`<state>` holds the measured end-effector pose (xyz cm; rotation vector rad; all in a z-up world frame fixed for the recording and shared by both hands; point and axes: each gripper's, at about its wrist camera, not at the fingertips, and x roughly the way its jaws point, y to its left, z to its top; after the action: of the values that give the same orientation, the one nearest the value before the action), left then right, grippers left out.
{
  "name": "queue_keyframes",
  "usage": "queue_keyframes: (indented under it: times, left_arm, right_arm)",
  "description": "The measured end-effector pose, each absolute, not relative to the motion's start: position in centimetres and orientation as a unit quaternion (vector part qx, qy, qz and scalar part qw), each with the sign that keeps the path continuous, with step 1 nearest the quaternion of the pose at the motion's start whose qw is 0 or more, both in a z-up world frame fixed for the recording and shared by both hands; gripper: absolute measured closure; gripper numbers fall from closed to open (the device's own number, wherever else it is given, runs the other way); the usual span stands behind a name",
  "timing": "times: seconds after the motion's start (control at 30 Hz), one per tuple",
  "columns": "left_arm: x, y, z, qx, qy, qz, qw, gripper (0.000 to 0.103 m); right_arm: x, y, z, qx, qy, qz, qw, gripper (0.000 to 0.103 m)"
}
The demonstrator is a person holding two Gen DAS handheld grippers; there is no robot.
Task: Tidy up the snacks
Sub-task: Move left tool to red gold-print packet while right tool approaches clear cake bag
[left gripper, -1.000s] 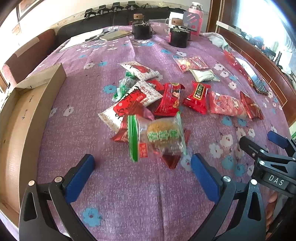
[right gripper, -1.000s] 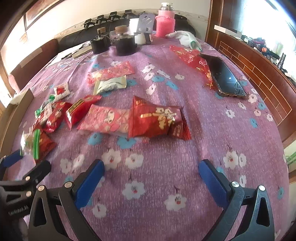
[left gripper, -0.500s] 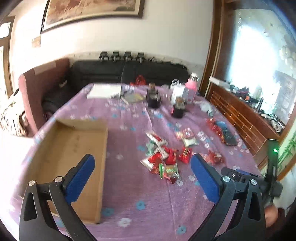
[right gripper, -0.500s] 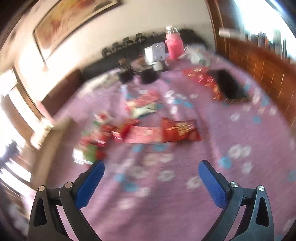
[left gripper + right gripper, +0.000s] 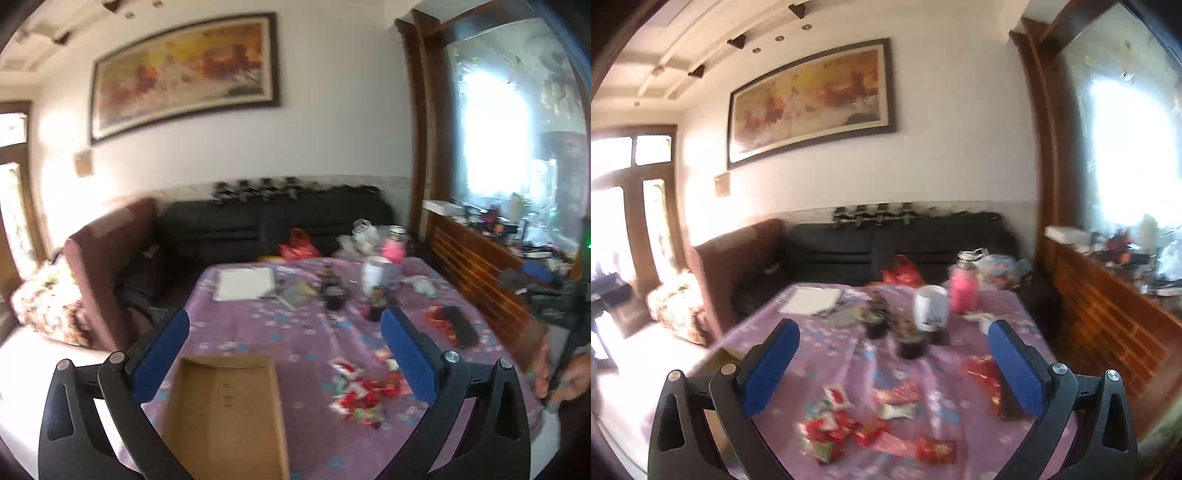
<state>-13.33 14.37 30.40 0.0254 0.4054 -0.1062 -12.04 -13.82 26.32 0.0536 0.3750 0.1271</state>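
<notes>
A pile of mostly red snack packets [image 5: 364,397] lies on the purple flowered tablecloth [image 5: 303,332], right of an open cardboard box [image 5: 225,413]. The pile also shows in the right wrist view [image 5: 849,424]. My left gripper [image 5: 284,354] is open and empty, held high above the table. My right gripper [image 5: 894,365] is open and empty, also high above the table. The frames are blurred.
At the table's far end stand a white mug [image 5: 931,306], a pink bottle [image 5: 964,288], dark jars [image 5: 912,341] and white paper [image 5: 245,282]. A phone [image 5: 461,326] lies at the right. A black sofa [image 5: 280,225] and a wooden cabinet [image 5: 480,273] border the table.
Both grippers have risen far up and back from the table. The snacks, close a second ago, now look small and distant. Both stay open and empty.
</notes>
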Motion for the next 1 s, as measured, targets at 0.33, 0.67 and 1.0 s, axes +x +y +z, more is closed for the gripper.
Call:
queue_keyframes:
  times: [0.33,0.67,1.0]
  left_arm:
    - [-7.0,9.4,16.6,-0.057,0.376,-0.186,0.906,0.013]
    - [-3.7,5.9,8.6,-0.089,0.461,-0.203,0.859,0.017]
    - [-2.0,2.9,4.2,-0.075,0.505,-0.238,0.826,0.035]
  right_arm:
    - [-3.9,-17.5,7.1,0.015,0.404,-0.013,0.915,0.013]
    - [-2.3,-21.3,-0.4,0.209,0.497,0.129,0.832,0.020]
    - [-7.9,-20.1,2.9,0.181,0.461,0.215,0.841,0.021]
